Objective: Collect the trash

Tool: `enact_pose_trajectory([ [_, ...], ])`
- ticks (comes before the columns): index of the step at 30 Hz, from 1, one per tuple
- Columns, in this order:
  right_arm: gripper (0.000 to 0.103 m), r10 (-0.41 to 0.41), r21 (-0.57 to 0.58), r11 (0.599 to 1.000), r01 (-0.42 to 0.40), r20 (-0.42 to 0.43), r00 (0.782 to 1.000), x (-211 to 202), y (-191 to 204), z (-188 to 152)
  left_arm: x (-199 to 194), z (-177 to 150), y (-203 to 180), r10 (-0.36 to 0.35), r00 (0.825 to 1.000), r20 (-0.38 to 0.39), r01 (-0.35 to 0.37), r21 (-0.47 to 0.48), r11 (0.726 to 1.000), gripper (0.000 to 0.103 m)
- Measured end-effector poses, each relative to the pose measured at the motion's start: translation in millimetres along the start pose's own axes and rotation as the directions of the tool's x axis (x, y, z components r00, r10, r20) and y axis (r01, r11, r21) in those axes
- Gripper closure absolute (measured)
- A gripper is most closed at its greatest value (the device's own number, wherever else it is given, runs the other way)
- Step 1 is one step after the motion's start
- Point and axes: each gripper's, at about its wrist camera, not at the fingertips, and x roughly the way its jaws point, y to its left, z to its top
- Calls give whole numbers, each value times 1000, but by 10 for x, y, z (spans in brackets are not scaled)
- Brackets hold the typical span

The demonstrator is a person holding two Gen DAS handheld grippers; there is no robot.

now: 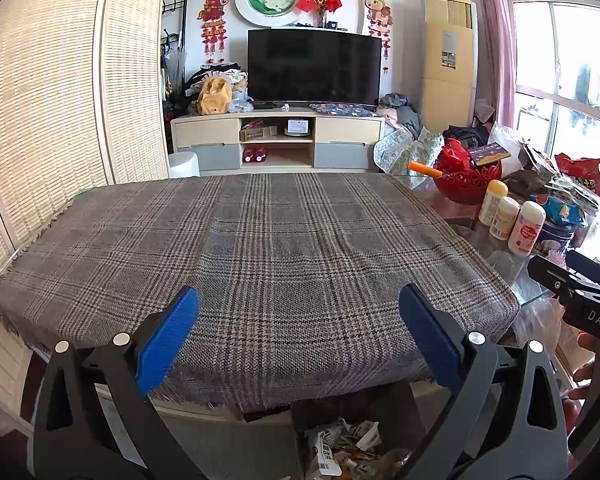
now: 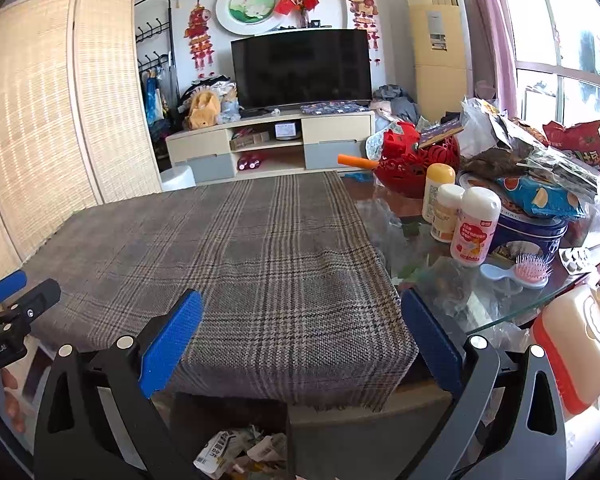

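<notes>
A dark bin (image 1: 300, 432) stands on the floor below the table's near edge, holding crumpled wrappers and paper trash (image 1: 340, 448); it also shows in the right wrist view (image 2: 204, 416) with the trash (image 2: 240, 454) inside. My left gripper (image 1: 298, 332) is open and empty, above the near edge of the plaid cloth (image 1: 260, 248). My right gripper (image 2: 300, 336) is open and empty over the cloth's near right corner (image 2: 280, 280). Each gripper's body shows at the edge of the other's view.
The glass table part (image 2: 500, 312) to the right carries three white bottles (image 2: 474, 226), a blue tin (image 2: 528, 232), snack bags (image 2: 540, 196), a red basket (image 2: 412, 160), a pink hairbrush (image 2: 532, 270) and a pill strip (image 2: 578, 258). A woven screen (image 1: 40, 120) stands left.
</notes>
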Motion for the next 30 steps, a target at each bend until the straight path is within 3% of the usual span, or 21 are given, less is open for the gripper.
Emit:
enact_pose_trajectory([
  [30, 3, -3, 3, 1000, 3, 2, 1000, -27, 16, -8, 2, -6, -1, 2, 1000, -7, -2, -4, 1000, 8],
])
